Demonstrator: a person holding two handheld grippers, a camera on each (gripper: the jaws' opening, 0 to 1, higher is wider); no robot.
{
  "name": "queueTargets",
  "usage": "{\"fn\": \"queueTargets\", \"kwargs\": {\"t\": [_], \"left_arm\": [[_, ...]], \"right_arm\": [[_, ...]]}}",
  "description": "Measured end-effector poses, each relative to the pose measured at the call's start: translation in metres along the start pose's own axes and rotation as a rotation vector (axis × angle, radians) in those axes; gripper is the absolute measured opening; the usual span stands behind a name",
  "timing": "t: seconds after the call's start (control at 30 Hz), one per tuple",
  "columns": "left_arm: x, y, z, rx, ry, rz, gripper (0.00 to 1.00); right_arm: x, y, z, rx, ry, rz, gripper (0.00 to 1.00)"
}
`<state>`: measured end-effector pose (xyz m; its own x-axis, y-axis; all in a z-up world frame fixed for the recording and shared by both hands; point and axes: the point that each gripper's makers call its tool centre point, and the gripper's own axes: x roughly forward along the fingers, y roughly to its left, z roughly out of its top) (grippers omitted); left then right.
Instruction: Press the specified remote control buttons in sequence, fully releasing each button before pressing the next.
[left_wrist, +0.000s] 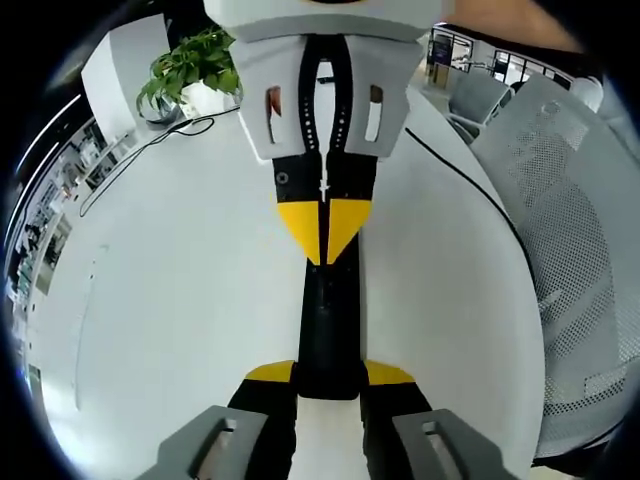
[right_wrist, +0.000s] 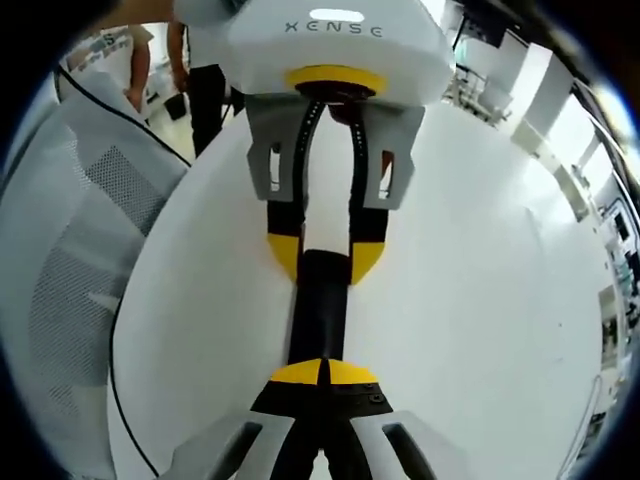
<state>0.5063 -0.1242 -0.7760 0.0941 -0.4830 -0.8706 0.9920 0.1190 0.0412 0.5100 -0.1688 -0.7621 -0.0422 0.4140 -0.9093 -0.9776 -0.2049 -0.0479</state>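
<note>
Black remote clamped endwise in my left claw on white worktop, buttons unreadable; right claw tips together on it.

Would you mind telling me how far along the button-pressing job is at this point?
Done: the left gripper clamps one end of the slim black remote control above the white table. In hand: the right gripper, jaws shut, has its yellow tips at the remote's face. Left: releasing; which buttons were already pressed cannot be told.
</note>
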Motion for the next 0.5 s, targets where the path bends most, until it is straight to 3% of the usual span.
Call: {"fn": "queueTargets", "kwargs": {"t": [0.5], "left_arm": [[-0.0002,0.0005,0.0002,-0.004,-0.002,-0.002,0.23]], "right_arm": [[0.0043,0.0021,-0.0013,0.000,0.015,0.013,0.00]]}}
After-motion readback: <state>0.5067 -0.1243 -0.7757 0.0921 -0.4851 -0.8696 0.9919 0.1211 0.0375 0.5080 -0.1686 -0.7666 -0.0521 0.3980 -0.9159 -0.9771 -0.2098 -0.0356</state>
